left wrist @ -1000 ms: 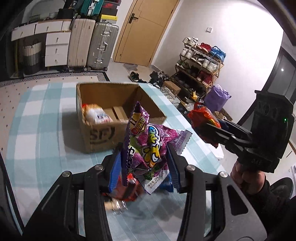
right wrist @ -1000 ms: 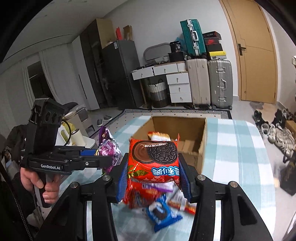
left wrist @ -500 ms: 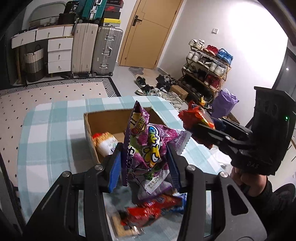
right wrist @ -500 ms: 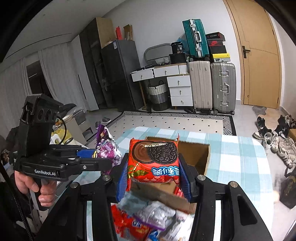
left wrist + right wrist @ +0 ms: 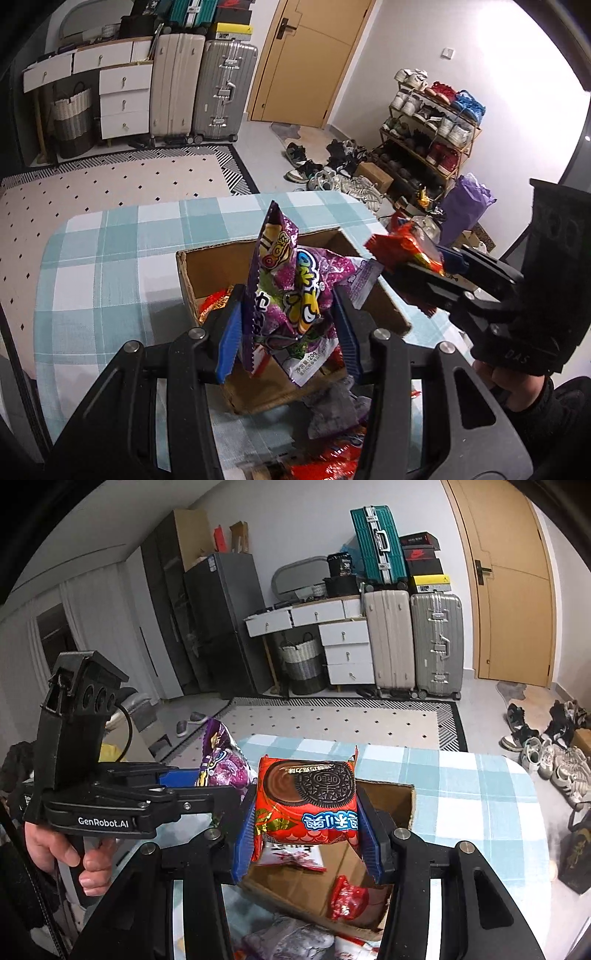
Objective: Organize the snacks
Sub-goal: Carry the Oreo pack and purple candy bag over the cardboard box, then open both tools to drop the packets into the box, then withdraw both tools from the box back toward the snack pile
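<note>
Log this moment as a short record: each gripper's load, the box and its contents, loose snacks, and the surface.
left gripper: shut on purple candy bag, held above the box
right gripper: shut on red Oreo pack, held above the box
cardboard box: open-topped, on the table
box contents: small red packet, red-and-white packet, orange-red wrapper
loose snacks: grey and red wrappers heaped on the table against the box's near side
table: teal-and-white checked cloth
</note>
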Tool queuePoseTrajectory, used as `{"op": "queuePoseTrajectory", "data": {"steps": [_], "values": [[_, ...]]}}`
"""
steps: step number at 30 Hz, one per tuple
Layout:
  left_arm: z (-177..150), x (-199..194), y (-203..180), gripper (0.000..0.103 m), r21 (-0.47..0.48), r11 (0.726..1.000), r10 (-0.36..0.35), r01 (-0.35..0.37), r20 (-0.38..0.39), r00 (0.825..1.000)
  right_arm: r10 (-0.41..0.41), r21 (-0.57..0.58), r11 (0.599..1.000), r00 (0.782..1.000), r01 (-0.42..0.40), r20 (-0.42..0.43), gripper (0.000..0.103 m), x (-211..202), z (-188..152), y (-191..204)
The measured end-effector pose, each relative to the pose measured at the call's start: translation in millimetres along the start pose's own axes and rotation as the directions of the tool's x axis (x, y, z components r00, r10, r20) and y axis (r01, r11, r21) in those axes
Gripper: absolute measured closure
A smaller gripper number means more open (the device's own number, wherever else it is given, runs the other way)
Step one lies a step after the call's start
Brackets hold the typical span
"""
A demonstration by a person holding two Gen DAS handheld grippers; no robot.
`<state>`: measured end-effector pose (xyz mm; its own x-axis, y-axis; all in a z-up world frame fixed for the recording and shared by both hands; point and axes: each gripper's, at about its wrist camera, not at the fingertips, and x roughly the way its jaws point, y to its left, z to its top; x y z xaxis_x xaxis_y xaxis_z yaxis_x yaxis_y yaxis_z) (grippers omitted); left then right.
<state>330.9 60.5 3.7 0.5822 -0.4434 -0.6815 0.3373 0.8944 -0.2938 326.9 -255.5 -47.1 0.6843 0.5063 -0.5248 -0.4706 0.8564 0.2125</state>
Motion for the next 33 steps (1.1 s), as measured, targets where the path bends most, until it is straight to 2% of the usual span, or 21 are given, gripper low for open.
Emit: {"op": "queuePoseTrajectory", "data": {"steps": [7, 11, 12, 13, 14, 15, 16, 19, 21, 23, 27, 33], "values": [[-4, 34, 15, 0.060, -0.009, 1.000, 0.003, -0.003, -0.021, 1.000, -0.024, 0.013, 1.000, 0.999, 0.024, -0.037, 0.054, 23, -7, -12], [-5, 48, 22, 0.056, -0.033, 0.999, 0.015, -0.016, -0.029, 0.999, -0.038, 0.021, 0.999, 0.998, 0.039, -0.048, 0.052, 32, -11, -18], [-5, 51, 24, 0.047, -0.038, 0.999, 0.035, -0.037, -0.030, 0.999, -0.035, 0.025, 0.999, 0.998, 0.037, -0.057, 0.049, 34, -12, -19], [-4, 53, 27, 0.038, -0.043, 0.997, 0.062, -0.063, -0.032, 0.998, -0.033, 0.030, 0.999, 0.998, 0.035, -0.058, 0.041, 35, -12, -20], [-4, 54, 29, 0.023, -0.053, 0.994, 0.093, -0.095, -0.033, 0.995, -0.034, 0.038, 0.999, 0.998, 0.036, -0.055, 0.033, 36, -12, -22], [-5, 53, 31, 0.022, -0.066, 0.994, 0.089, -0.090, -0.028, 0.996, -0.037, 0.054, 0.998, 0.998, 0.039, -0.042, 0.017, 34, -13, -24], [-5, 51, 33, 0.022, -0.075, 0.995, 0.069, -0.070, -0.022, 0.997, -0.029, 0.071, 0.997, 0.999, 0.031, -0.021, 0.016, 29, -13, -27], [-7, 43, 35, 0.021, -0.064, 0.991, 0.119, -0.119, 0.003, 0.993, -0.029, 0.088, 0.996, 1.000, 0.029, -0.004, 0.016, 18, -15, -31], [-8, 37, 36, 0.021, -0.068, 0.993, 0.102, -0.100, 0.013, 0.995, -0.036, 0.089, 0.995, 0.999, 0.035, 0.007, 0.016, 11, -14, -31], [-9, 29, 33, 0.021, -0.065, 0.991, 0.121, -0.119, 0.021, 0.992, -0.038, 0.090, 0.995, 0.999, 0.036, 0.022, 0.016, 1, -14, -31], [-16, 7, 16, 0.021, -0.032, 0.982, 0.187, -0.185, 0.045, 0.981, -0.037, 0.082, 0.996, 0.999, 0.033, 0.040, 0.016, -17, -13, -25], [-26, -27, -8, 0.020, -0.018, 0.980, 0.197, -0.197, 0.077, 0.977, -0.036, 0.059, 0.998, 0.997, 0.032, 0.071, 0.016, -50, -13, -8]]}}
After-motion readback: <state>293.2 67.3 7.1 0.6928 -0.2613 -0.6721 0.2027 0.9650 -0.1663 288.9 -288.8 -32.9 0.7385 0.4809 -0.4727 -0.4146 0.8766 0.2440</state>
